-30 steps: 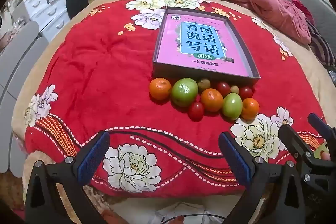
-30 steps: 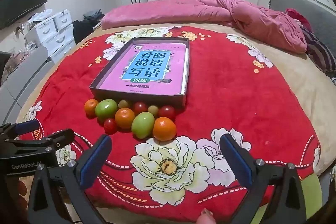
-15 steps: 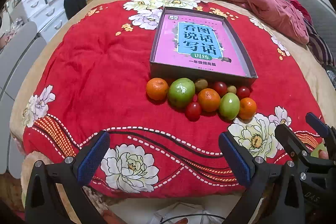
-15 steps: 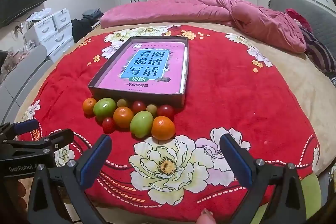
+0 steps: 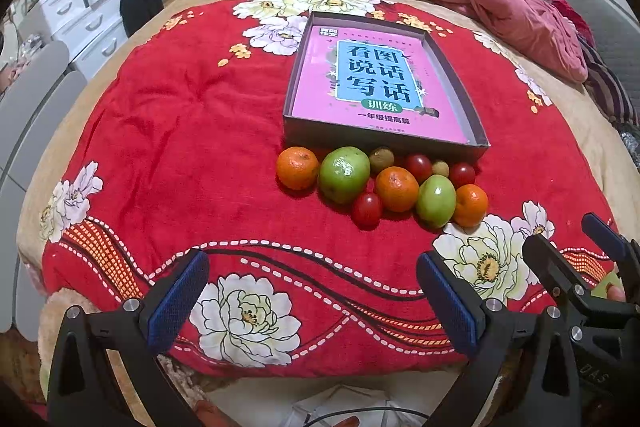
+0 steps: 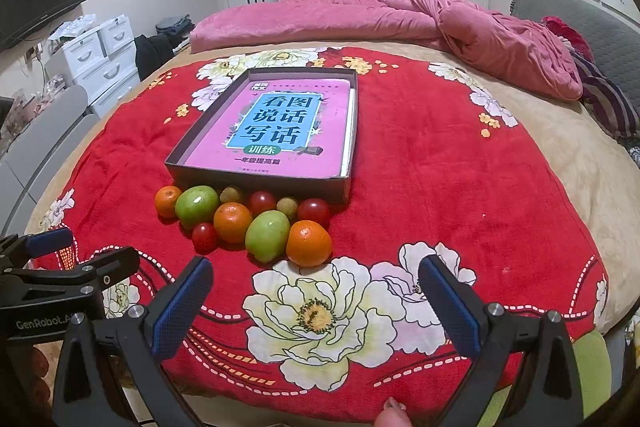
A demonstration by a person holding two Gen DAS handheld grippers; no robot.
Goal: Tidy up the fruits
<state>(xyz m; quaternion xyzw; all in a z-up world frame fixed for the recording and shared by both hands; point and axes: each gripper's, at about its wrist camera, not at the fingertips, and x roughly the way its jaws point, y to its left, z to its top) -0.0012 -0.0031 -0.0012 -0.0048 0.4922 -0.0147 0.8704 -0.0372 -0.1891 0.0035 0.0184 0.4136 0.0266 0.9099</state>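
Bedroom scene, red floral blanket spread over a bed as the work surface; white drawers noted at far left, pink duvet bunched at the back

Left to right in the left wrist view: left gripper is held low at the near blanket edge, fingers spread wide, nothing held or touched. Ahead of it the fruits are clustered against the near wall of a shallow box: orange, big green fruit, small brown one, cherry tomato, second orange, oval green fruit, third orange. A pink book is lying flat in the box, probably as a floor for the sorted fruit; no fruit is in the box yet

Right gripper is likewise spread wide and empty, above a white flower print, near the third orange but not touching. Judged: both are poised for a first pick
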